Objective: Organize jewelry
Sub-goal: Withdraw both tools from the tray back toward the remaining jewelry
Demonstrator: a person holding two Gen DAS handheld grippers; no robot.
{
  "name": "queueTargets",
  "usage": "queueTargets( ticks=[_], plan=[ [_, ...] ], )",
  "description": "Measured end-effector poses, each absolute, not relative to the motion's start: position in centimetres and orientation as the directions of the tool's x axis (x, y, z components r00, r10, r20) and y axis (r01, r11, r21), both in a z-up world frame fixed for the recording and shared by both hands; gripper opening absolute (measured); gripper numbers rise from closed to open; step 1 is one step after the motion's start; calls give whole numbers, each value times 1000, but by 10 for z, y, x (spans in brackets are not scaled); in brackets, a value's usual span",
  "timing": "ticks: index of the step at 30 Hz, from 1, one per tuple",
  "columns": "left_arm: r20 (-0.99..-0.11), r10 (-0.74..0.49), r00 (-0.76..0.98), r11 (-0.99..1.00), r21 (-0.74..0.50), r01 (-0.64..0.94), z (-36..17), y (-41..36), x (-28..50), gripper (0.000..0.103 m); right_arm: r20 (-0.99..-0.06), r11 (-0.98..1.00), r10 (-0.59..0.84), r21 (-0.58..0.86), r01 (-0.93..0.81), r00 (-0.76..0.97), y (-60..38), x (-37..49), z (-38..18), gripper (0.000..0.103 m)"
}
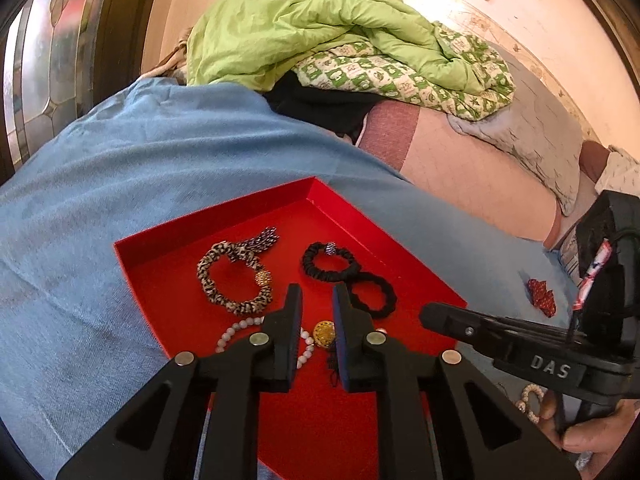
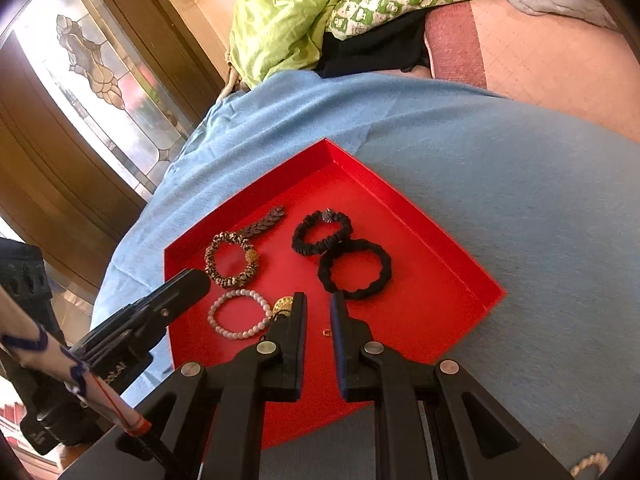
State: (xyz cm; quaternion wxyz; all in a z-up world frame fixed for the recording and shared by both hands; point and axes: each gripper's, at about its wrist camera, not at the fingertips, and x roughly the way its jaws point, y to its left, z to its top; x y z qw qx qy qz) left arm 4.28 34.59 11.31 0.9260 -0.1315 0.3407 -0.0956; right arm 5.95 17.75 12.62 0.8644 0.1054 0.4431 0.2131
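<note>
Two grippers, left and right, nearly closed, empty, above red tray; remaining red piece beside tray: approach level, pinch centrally.

Left tool: angled downward, fingers nearly together, narrow gap, nothing gripped. Right tool: angled downward, fingers nearly together, likewise empty. Person's hand: wrapped round the right tool's handle at lower right.

tray red | cloth blue | scrunchie leopard-print | two scrunchies black | bracelet pale pink | quilt green
</note>
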Motion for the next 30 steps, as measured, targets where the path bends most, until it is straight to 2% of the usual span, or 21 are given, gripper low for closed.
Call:
queueTargets(
  ticks=[4,10,17,23,27,30],
  plan=[
    [-580,-259,772,954,-279,110,122,331,35,22,-708,881,474,380,-283,524,163,46,133,13],
    [-548,-286,786,955,-232,186,135,297,19,23,-696,881,473,383,-279,540,126,15,141,13],
    [-561,-384,734,923,-215,319,141,248,1,24,-676,891,448,394,-226,586,65,-30,145,13],
    [-616,-534,579,840,-312,444,128,201,-22,24,-665,903,395,407,-136,634,2,-70,133,13],
    [-682,-564,465,795,-295,530,104,160,-43,24,-684,903,336,429,-16,647,-45,-82,113,13],
    [-738,-520,430,793,-230,564,83,133,-54,25,-682,889,335,458,22,649,-63,-82,108,13]
  ],
)
